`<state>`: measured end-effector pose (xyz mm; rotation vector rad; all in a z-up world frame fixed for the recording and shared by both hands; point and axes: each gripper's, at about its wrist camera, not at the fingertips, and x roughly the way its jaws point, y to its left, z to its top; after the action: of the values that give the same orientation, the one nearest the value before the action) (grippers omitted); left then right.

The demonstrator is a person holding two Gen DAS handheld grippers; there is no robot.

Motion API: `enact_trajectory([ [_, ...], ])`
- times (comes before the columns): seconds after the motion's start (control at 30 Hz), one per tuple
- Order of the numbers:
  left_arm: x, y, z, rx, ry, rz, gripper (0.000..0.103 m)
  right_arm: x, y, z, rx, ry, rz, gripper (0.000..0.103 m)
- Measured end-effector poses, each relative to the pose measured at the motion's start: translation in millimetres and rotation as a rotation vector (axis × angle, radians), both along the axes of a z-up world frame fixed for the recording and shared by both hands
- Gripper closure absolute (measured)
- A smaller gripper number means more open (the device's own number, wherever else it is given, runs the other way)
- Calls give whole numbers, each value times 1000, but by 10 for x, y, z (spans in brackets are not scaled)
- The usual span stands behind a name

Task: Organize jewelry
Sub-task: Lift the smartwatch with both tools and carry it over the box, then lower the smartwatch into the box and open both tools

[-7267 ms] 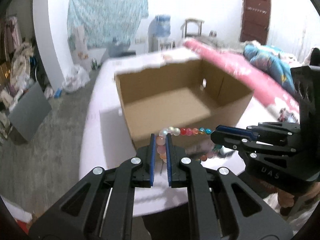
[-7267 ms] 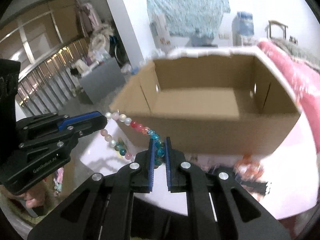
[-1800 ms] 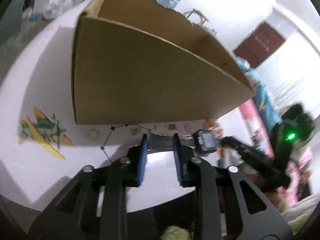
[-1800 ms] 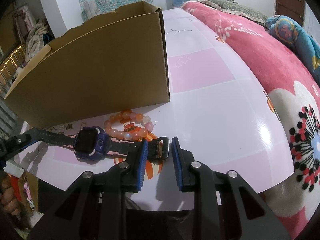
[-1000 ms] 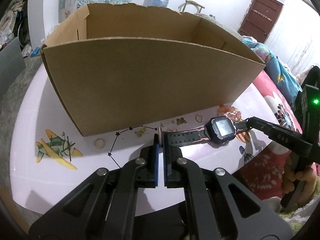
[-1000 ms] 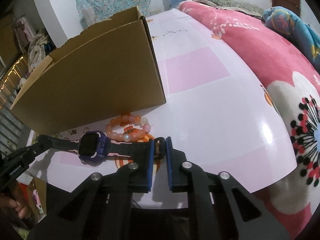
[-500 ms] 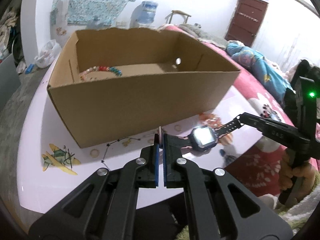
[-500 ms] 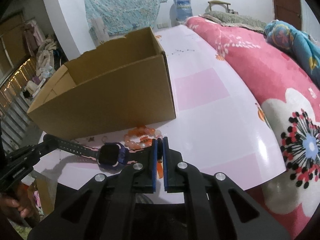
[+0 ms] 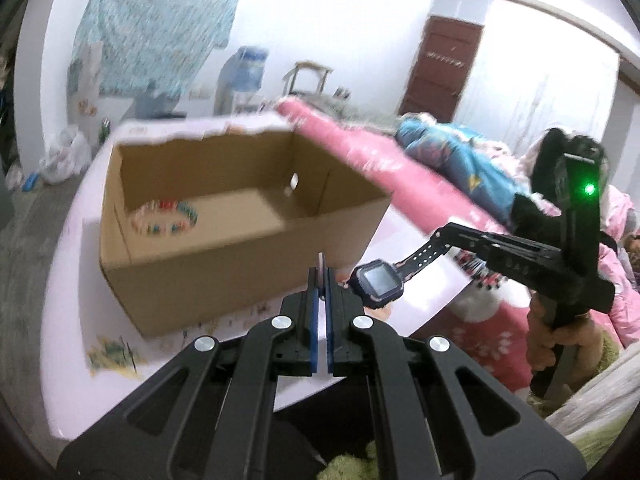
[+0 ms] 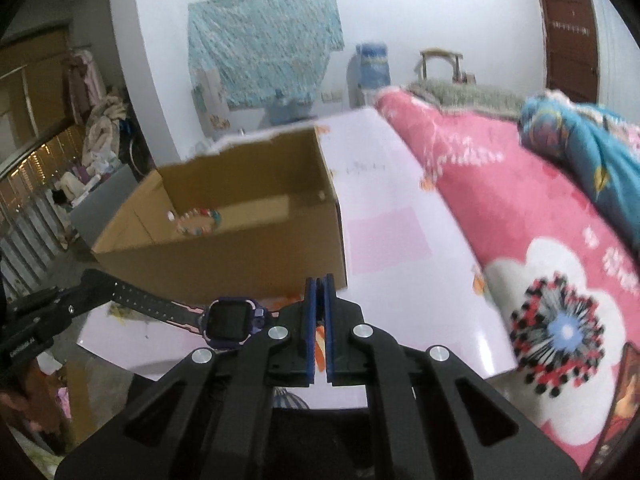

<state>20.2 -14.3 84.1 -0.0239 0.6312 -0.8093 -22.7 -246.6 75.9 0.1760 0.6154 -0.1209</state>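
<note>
Left gripper (image 9: 320, 280): angled down toward the table edge, blue pads pressed nearly flat together, pinching one strap end of the watch (image 9: 378, 283); pale strap tip poking up between the pads
Right gripper (image 10: 319, 290): likewise tilted downward, pads closed tight on the opposite strap end; seen from the left wrist as a long black arm reaching in from the right, green light glowing on its body
Right hand (image 9: 560, 340): wrapped around the right gripper's handle, low at the right edge of the left wrist view
Watch: strung in the air between the two tools, purple-cased with dark screen up, perforated strap taut, just in front of the near wall of the cardboard box (image 9: 224, 264), clear of the pink tabletop (image 10: 404, 280)
Cardboard box: open-topped, on the table, torn rim at the back
Beaded bracelet (image 9: 166, 222): already lying in a loop on the box floor, near its left end
Hidden: buckle end buried between the right pads, clasp not visible; something orange on the table (image 10: 320, 340) behind the right gripper, mostly covered and not identifiable
Hard to make out: both views smeared by motion blur, bead colours and table stickers indistinct; pink floral blanket (image 10: 540, 272) cut off at the right
</note>
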Motion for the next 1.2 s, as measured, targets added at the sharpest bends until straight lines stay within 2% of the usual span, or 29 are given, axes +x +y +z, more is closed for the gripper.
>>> enact_trajectory([
  [0.1, -21, 43, 284, -46, -62, -28, 101, -16, 45, 286, -27, -66, 42, 100],
  [0.23, 90, 110, 675, -128, -114, -51, 101, 163, 119, 668, -80, -149, 122, 100],
  [0.33, 293, 97, 853, -121, -136, -17, 101, 456, 127, 891, -88, -186, 184, 100],
  [0.4, 477, 72, 891, -102, -135, 15, 101, 714, 114, 950, -88, -174, 218, 100],
  [0.47, 728, 45, 862, -89, -86, 41, 101, 1075, 122, 952, -85, -132, 262, 100],
  [0.53, 1075, 33, 741, -91, 28, 73, 101, 1400, 133, 883, -71, -76, 291, 100],
  [0.57, 1288, 23, 645, -99, 107, 85, 101, 1631, 134, 811, -69, -28, 314, 100],
  [0.8, 2208, -160, 47, 5, 343, 169, 101, 2636, 230, 220, -124, 212, 339, 100],
  [0.87, 2377, -195, -90, 13, 397, 171, 101, 2818, 249, 86, -162, 252, 332, 100],
  [1.0, 2568, -307, -375, 81, 501, 172, 101, 3030, 248, -52, -223, 307, 317, 100],
  [1.07, 2601, -313, -466, 100, 535, 178, 96, 3096, 215, -69, -223, 321, 329, 100],
  [1.13, 2590, -273, -496, 96, 547, 182, 84, 3142, 150, -79, -238, 320, 320, 98],
  [1.2, 2575, -233, -510, 72, 569, 177, 82, 3157, 60, -45, -217, 315, 304, 98],
])
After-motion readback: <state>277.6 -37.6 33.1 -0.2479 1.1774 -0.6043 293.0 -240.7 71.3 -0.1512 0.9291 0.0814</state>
